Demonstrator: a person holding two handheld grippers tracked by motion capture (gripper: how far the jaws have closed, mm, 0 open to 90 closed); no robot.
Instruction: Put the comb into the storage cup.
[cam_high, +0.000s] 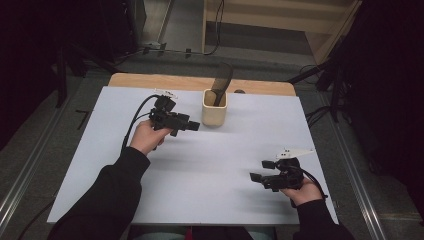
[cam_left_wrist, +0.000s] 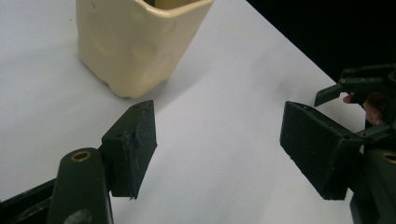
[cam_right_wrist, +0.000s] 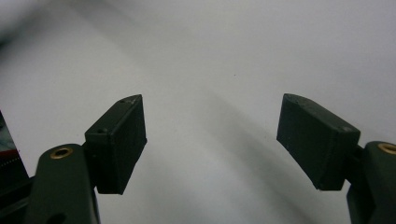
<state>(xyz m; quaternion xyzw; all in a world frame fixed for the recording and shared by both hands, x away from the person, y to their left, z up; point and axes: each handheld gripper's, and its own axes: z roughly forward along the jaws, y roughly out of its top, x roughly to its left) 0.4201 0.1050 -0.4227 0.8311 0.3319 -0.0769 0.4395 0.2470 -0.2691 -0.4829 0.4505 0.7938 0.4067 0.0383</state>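
Beside the cream cup (cam_high: 214, 107), left tongs (cam_high: 194, 125) (agape).

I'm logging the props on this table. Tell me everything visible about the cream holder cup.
The cream, squarish, glossy holder cup looks ceramic or plastic, with rounded corners and slightly dented walls. It stands upright on the white table sheet, toward the far edge. A dark utensil leans out of its open top. The open left tool is close beside it, not touching.
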